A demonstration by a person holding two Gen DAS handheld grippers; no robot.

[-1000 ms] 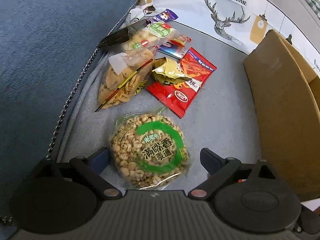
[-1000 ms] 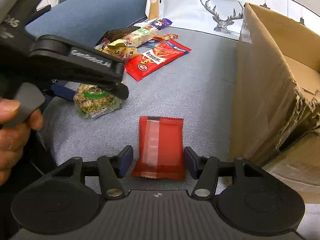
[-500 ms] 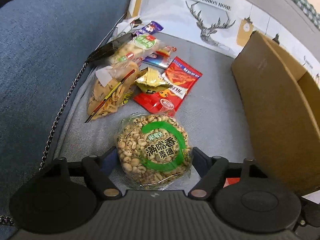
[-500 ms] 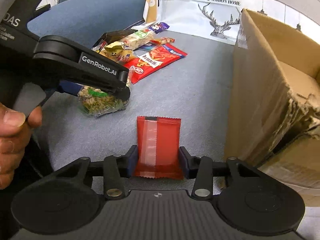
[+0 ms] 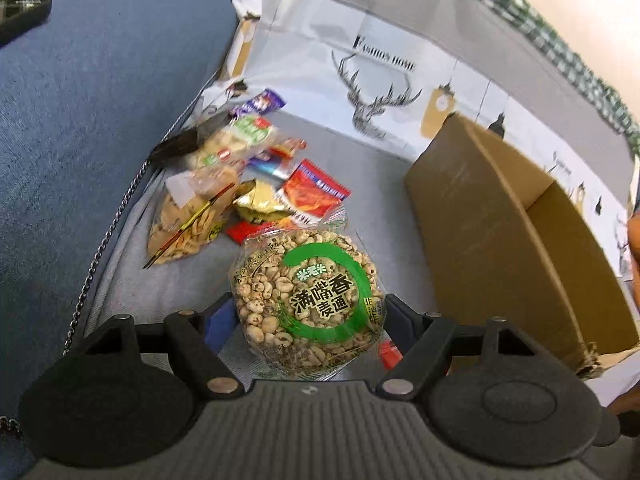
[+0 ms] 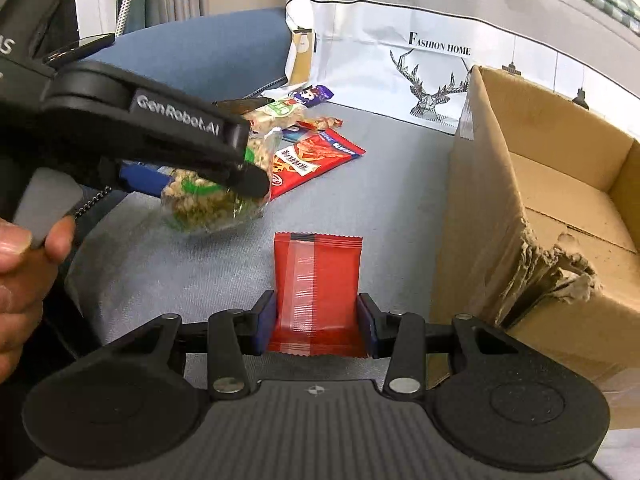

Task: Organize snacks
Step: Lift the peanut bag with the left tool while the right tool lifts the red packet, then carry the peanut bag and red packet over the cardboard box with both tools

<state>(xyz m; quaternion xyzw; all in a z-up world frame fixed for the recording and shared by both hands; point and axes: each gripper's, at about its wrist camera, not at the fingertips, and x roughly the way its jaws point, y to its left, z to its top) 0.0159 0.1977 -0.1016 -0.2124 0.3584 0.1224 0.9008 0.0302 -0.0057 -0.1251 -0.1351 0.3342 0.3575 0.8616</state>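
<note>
1. Two snack packs are held at once on a grey sofa seat [image 6: 392, 184], one in each handheld gripper.
2. At 9 o'clock in the right wrist view, a hand [image 6: 20, 276] squeezes the trigger of the left gripper [image 5: 308, 312]. Its jaws are closed on a round puffed-grain pack [image 5: 308, 300], pads pressing the pack's left and right edges. The pack looks lifted clear of the seat, though motion blur makes that uncertain.
3. The puffed-grain pack is likely light and crumbly inside a slick, crinkly film. A hold across its widest part seems safest, firm enough to stop slipping but not to crush the grains.
4. At 11 o'clock in the left wrist view, a loose pile of other snacks [image 5: 224, 184] lies against the blue backrest [image 5: 88, 120], among them a red chilli-strip packet [image 5: 316, 192].
5. At 6 o'clock in the right wrist view, the right gripper [image 6: 316, 320] has its pads clamped on the two long edges of a flat red sachet [image 6: 318, 276], near its lower end.
6. The sachet appears thin, floppy and smooth. Its free top end may droop when raised, so a grip nearer its middle would steady it.
7. At 3 o'clock, an open cardboard box [image 6: 500, 208] stands just beside the sachet, its near corner torn, probably the destination.
</note>
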